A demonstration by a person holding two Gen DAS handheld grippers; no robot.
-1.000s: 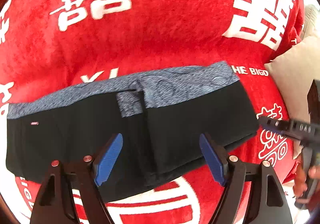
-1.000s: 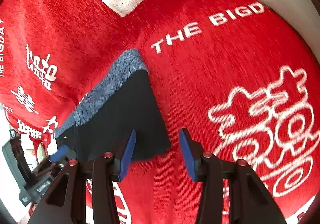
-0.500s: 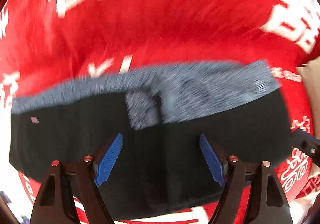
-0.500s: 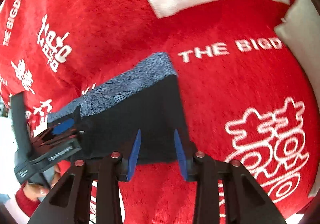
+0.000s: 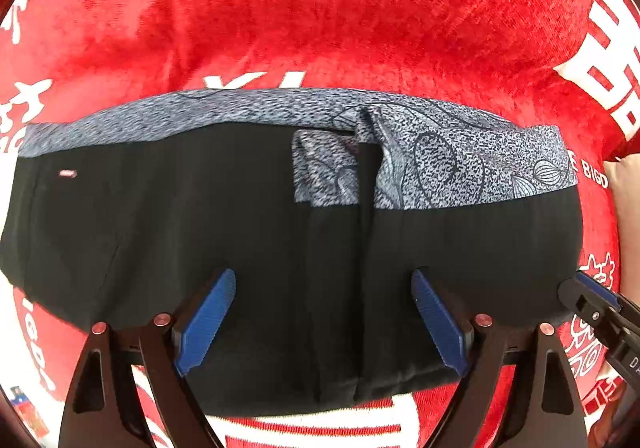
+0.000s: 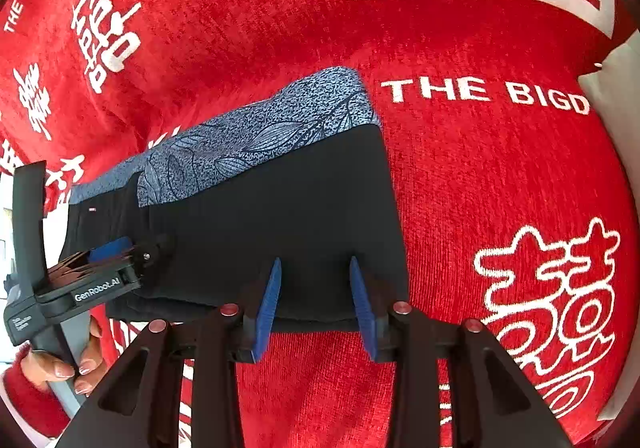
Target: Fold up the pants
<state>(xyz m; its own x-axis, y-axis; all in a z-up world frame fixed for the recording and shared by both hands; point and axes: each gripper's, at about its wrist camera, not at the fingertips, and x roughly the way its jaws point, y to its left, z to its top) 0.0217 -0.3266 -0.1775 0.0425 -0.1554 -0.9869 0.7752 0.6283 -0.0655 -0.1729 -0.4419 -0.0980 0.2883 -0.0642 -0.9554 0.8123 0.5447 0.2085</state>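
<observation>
Here the folded pants [image 5: 240, 232] lay across the middle of the frame on the red blanket [image 5: 360, 16]. The left hand-held gripper [image 5: 320, 320] was wide apart above them; the right hand-held gripper [image 6: 316, 304] stood narrowly apart over their near edge.

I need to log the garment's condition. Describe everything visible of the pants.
The pants are black, soft-looking fabric with a wide grey-blue speckled band printed with leaf outlines along the far edge. A small pale tag sits near one end. They lie folded into a long flat strip on the red blanket, with a vertical crease and a turned flap of the band near the middle. The left gripper is open above the near edge; the right gripper straddles the near edge at the other end.
</observation>
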